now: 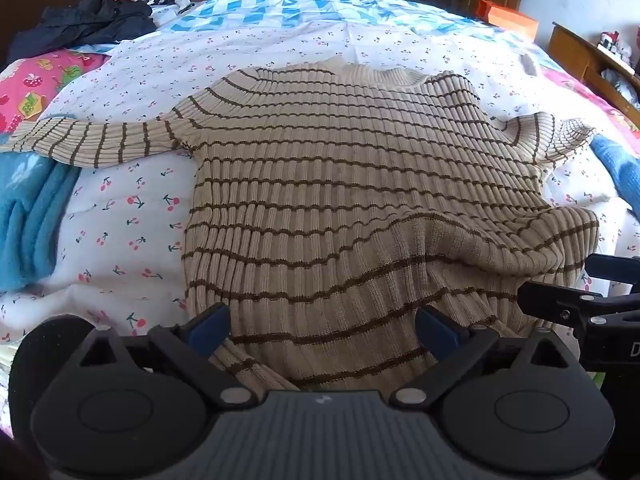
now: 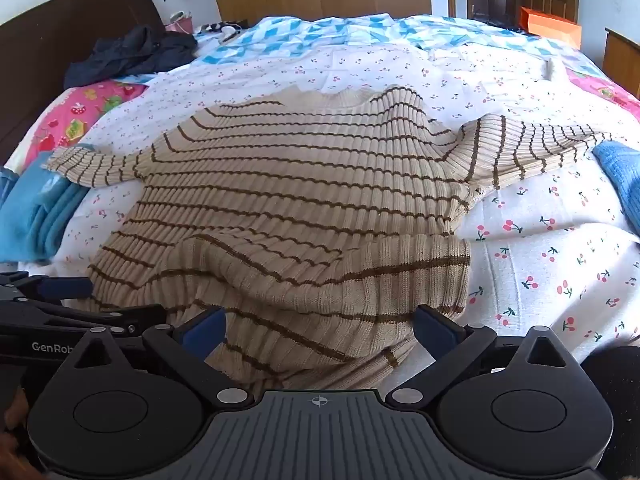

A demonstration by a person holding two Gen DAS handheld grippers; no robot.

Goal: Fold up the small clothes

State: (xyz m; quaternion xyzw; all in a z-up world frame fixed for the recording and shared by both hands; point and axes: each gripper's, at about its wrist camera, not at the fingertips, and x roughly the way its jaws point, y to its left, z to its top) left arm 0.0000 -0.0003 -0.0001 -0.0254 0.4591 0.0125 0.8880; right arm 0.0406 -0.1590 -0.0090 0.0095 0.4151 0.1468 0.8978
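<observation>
- Step in hand: the beige ribbed knit sweater with thin brown stripes (image 1: 340, 184) lies spread flat on the white cherry-print quilt (image 1: 132, 208), collar away from the cameras, both sleeves stretched out sideways. Its near hem is bunched and partly turned up, so the work appears to be at the start of folding or at a final smoothing.
- Next move, as a judgement: each tool would need to close on a hem corner, or reach out to a sleeve, before any fold can be carried across the body.
- Left gripper (image 1: 322, 326): jaws spread wide, the blue pads (image 1: 208, 326) straddling the crumpled hem; cloth lies between them, but nothing is clamped.
- Right gripper (image 2: 320, 326): likewise wide apart at the hem's right part, fabric lying between the fingers, unheld. Whether the pads touch the knit cannot be told.
- Surroundings: folded light-blue fleece cloth (image 1: 28, 216) lies left of the sweater, under the sleeve cuff.
</observation>
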